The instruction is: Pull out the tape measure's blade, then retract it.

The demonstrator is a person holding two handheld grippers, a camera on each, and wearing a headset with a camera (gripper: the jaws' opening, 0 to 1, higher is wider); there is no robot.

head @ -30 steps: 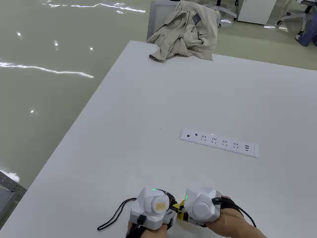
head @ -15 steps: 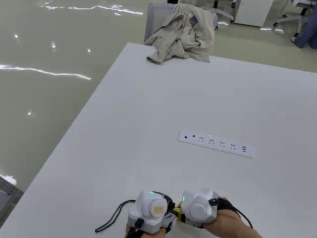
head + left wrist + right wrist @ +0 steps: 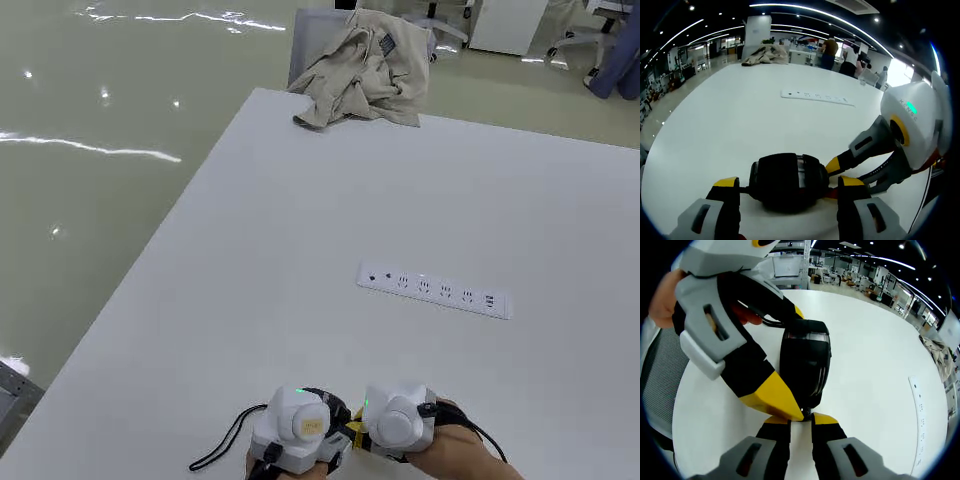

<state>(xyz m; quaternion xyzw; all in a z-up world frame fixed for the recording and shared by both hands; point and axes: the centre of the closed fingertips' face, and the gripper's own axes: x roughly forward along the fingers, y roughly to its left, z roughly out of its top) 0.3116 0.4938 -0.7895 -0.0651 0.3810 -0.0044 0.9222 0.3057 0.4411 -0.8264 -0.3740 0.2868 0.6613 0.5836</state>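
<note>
The left hand-held gripper [image 3: 788, 184] is clamped across the black tape measure [image 3: 785, 170], which sits at the near edge of the tabletop [image 3: 300, 240]. The left gripper view shows the case's broad side. The right gripper view shows its narrow edge, with the right hand-held gripper [image 3: 800, 419] pinched together on the blade tip [image 3: 807, 413]. In the head view, both hand-held grippers crowd over the case. Farther off, a power strip [image 3: 433, 290] lies mid-tabletop and a jacket [image 3: 365, 60] is at the far edge.
</note>
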